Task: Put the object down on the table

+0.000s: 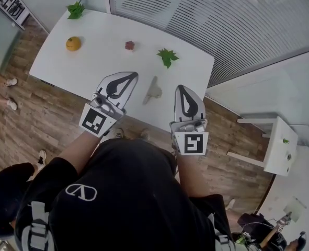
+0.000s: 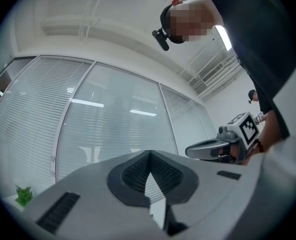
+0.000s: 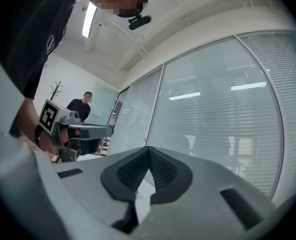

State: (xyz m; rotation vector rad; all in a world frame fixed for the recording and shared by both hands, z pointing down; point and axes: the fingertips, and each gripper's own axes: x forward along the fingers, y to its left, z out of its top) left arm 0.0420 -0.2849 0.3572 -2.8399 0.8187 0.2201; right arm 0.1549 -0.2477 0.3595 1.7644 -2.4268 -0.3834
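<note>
A small grey object point(image 1: 153, 90) lies on the white table point(image 1: 96, 61) near its front edge, between my two grippers. My left gripper point(image 1: 134, 75) hovers just left of it, jaws closed on nothing. Just right of the object hangs my right gripper point(image 1: 181, 87), also shut and empty. In the left gripper view the left gripper point(image 2: 150, 154) points up at a glass wall, with the right gripper point(image 2: 213, 148) off to the side. The right gripper view shows the right gripper point(image 3: 149, 149) closed tip to tip and the left gripper point(image 3: 95, 130) beside it.
On the table sit an orange point(image 1: 73, 43), a small red piece point(image 1: 129, 45) and two green leaves point(image 1: 167, 56) point(image 1: 75, 9). A small white side table point(image 1: 279, 145) stands at the right. Bystanders' feet point(image 1: 10, 93) are at the left; blinds point(image 1: 206, 20) lie behind.
</note>
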